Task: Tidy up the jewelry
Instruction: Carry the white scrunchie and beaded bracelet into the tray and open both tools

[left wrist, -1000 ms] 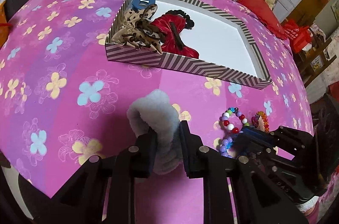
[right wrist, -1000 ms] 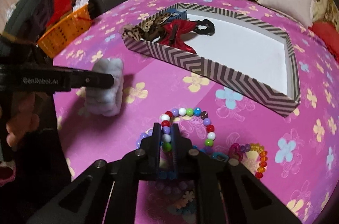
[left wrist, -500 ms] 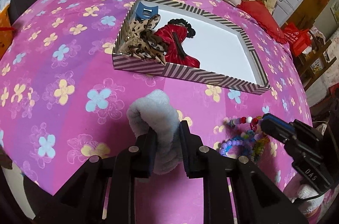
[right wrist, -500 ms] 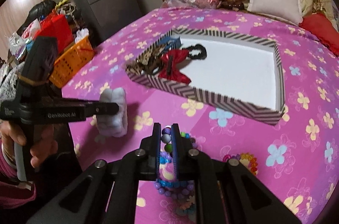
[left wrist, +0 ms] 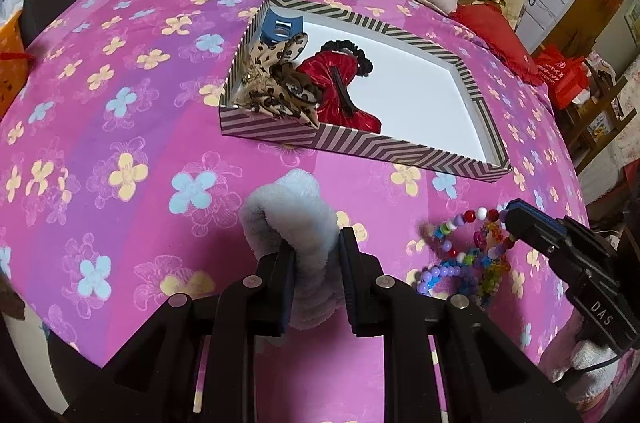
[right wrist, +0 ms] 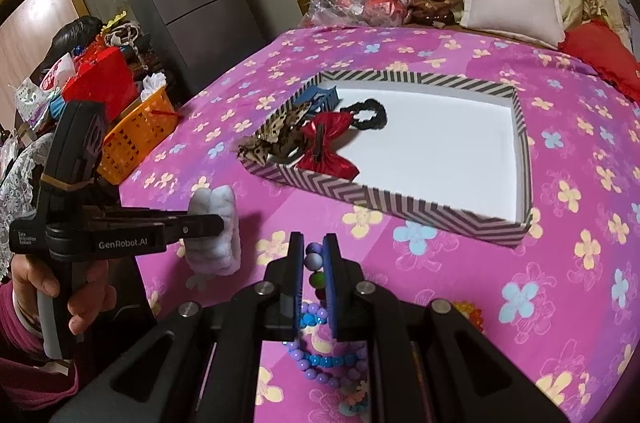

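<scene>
My left gripper [left wrist: 312, 259] clamps the soft, light grey plush scrunchie [left wrist: 292, 211] near the striped box [left wrist: 360, 143], right gripper [right wrist: 313, 265] pinches the slippery, dangling beaded bracelet [right wrist: 316, 307] by its strand.

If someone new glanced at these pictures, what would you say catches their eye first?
Probably the pink flowered bedspread, with the striped tray on it holding a red bow and a leopard-print bow. Nearer, the left gripper clamps a fluffy grey scrunchie, and the right gripper lifts a colourful bead bracelet.
</scene>
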Demonstrator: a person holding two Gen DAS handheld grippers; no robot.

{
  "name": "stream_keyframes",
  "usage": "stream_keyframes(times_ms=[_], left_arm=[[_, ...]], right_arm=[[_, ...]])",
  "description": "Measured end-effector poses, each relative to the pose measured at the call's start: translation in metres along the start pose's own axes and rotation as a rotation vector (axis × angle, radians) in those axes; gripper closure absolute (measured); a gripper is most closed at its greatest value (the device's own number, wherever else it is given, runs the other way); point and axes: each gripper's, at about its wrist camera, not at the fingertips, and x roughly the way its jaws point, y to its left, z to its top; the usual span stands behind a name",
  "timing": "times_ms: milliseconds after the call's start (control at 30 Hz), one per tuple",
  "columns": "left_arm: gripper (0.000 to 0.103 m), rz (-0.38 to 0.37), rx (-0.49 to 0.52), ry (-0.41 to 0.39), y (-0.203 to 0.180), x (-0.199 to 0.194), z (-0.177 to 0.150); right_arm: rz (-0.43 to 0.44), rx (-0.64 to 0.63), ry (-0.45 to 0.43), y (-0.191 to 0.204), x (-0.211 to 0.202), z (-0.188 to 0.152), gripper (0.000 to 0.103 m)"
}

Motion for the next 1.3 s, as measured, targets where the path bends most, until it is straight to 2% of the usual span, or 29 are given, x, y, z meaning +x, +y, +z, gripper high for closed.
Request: stream_keyframes(times_ms=[400,700,867,1000,1167,1300], left_arm=[[0.081,0.015,0.014,-0.016,0.000,-0.009,0.012],[0.081,0.045,0.043,-0.058,-0.006,-0.017,0.048],[0.081,0.048,0.051,-0.085,-0.012,-0.015,0.084],[0.081,0.022,0.039,-0.081,-0.019,-0.003,0.119],[0.081,0.005,0.029,-0.071,-0.030,0.032,0.163],[0.081,0.021,0.014,-0.063,-0.032,0.066,0.191]], right_arm=[[-0.008,0.019,-0.064,-0.006,-0.010,0.031,0.093],[-0.051,0.057,-0.076,-0.031,0.005,0.067,0.093],[-0.083,0.090,-0.068,-0.052,0.022,0.082,0.093],[-0.116,0.121,-0.058,-0.071,0.040,0.095,0.093],[-0.147,0.139,-0.049,-0.087,0.061,0.108,0.093],[-0.132,0.136,-0.026,-0.086,0.081,0.114,0.093]])
